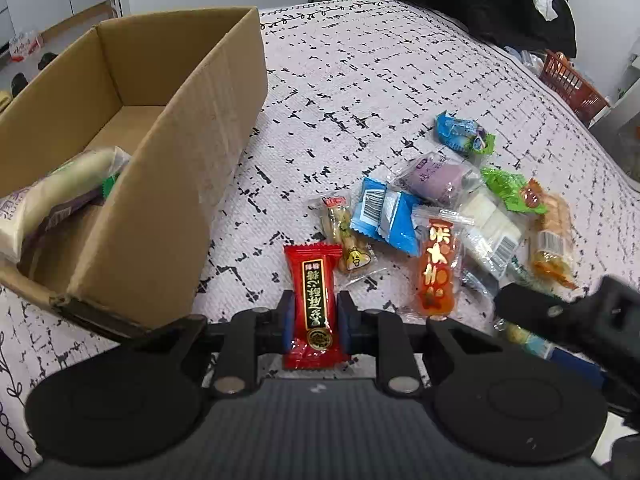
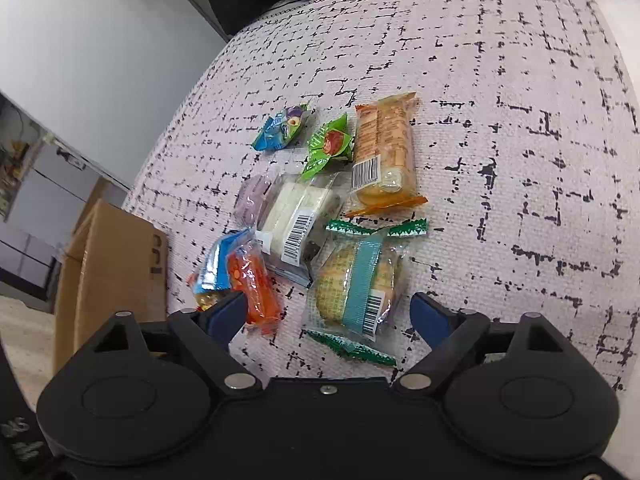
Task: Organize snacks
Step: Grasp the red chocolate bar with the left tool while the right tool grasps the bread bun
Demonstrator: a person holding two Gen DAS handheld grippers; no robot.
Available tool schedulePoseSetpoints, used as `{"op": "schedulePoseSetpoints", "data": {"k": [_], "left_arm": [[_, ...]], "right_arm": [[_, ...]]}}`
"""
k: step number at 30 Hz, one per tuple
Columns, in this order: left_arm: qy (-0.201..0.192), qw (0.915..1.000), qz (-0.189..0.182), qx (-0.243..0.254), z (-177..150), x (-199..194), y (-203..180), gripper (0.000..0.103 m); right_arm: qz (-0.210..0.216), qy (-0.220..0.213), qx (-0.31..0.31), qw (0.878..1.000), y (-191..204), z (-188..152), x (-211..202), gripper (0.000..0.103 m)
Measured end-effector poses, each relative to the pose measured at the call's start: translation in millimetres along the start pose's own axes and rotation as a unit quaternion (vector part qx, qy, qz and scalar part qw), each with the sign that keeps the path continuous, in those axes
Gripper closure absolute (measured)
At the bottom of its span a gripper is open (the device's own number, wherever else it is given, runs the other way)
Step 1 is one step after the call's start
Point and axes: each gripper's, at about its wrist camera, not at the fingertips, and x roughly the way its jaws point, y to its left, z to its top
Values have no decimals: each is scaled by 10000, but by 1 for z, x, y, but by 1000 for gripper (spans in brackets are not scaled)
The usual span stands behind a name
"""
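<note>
Left wrist view: the left tool (image 1: 314, 316) points steeply down at the bed (image 1: 360, 80), its jaws clenched on a red packet (image 1: 315, 306) whose ends stick out above and below the blue pads (image 1: 286, 322). A cardboard box (image 1: 192, 184) stands just to the left, open on top, its near corner close beside the tool; a white-and-purple bag (image 1: 60, 204) lies inside it at the near end, and the far half of its floor is bare. To the right of the red packet the snacks lie in a loose heap: a clear packet of biscuits (image 1: 346, 236), a blue packet (image 1: 384, 216), an orange packet (image 1: 438, 264), a purple roll (image 1: 436, 178), a white cake (image 1: 490, 220), a green packet (image 1: 512, 190) and a blue-green packet (image 1: 464, 132) set apart toward the far side. Beyond the heap the bedcover runs bare to the far edge. The right tool (image 1: 568, 316) reaches in at the lower right, over the heap's near side.

Right wrist view: the right tool (image 2: 326, 316) tilts down over the heap with its jaws wide and released; a clear packet with a teal band (image 2: 356, 284) lies between them, untouched by the pads (image 2: 430, 316). An orange-wrapped cake (image 2: 384, 156) lies beyond it. The right half of the bed is bare to its edge. The box sits at the bed's left edge.
</note>
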Motion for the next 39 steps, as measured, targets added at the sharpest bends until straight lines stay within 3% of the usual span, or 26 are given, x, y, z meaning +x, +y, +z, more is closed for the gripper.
{"op": "schedulePoseSetpoints", "data": {"k": [7,17,23,39], "left_arm": [[-7,9999,-161,-60,1,-10,0,83],[-105,9994,-289,-133,3,-29,4,83],[-198,9988,-382,-217,5,-46,10,83],[-643,9933,-875,-402,15,-106,36,83]], "right_arm": [[-378,-103,-294,9988,15,-1,8,17],[-1211,-259,-830,9888,31,-5,19,40],[-1403,-284,-949,9851,33,-7,15,51],[-935,-631,-715,9910,55,-14,-46,54]]}}
